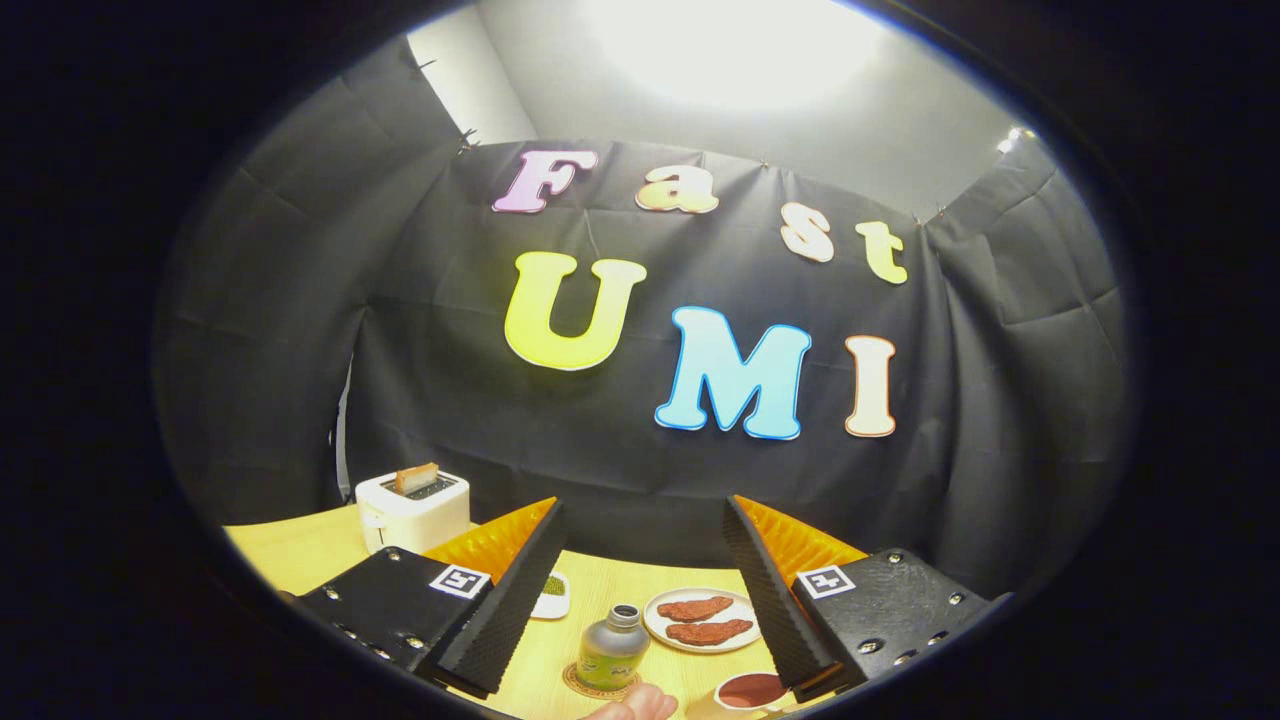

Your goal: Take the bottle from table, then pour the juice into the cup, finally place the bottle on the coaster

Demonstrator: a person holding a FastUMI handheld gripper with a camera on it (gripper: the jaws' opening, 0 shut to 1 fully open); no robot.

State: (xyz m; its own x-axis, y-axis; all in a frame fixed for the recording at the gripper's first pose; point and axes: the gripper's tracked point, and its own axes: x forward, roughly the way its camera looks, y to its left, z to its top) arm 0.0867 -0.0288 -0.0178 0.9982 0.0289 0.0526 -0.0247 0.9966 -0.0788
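Note:
A small grey bottle [612, 650] with a green label and no cap stands upright on a round brown coaster [580, 685] on the wooden table. Just right of it is a cup [752, 692] holding dark red juice, partly hidden by the right finger. My gripper [642, 508] is open and raised above the table, nothing between its fingers. The bottle shows low in the gap between the two fingers, apart from both. A person's fingertip [635, 705] lies just in front of the bottle.
A white plate [660, 628] with two brown meat pieces sits beyond the bottle and cup. A small white dish [553, 597] with green bits lies left of it. A white toaster [412, 512] with a slice in it stands at the far left of the table [300, 555].

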